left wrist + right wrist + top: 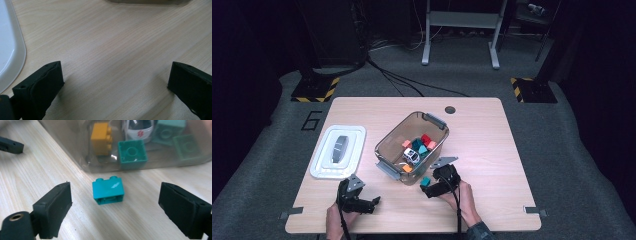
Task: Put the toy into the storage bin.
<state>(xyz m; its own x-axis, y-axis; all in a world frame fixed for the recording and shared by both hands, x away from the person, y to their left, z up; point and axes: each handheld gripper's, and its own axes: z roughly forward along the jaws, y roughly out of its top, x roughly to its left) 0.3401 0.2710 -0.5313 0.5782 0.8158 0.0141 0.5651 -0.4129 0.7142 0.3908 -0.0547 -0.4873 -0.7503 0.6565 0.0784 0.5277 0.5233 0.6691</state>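
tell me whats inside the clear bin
The bin holds building bricks in orange, teal, red, plus a small white toy car. Whatever lies under these is covered.

The left gripper point(115, 82) has its two black jaws spread wide over bare table point(107, 45), nothing between them. A white lid point(10, 50) lies just left of the left jaw; a bin's point(147, 1) edge lies ahead.
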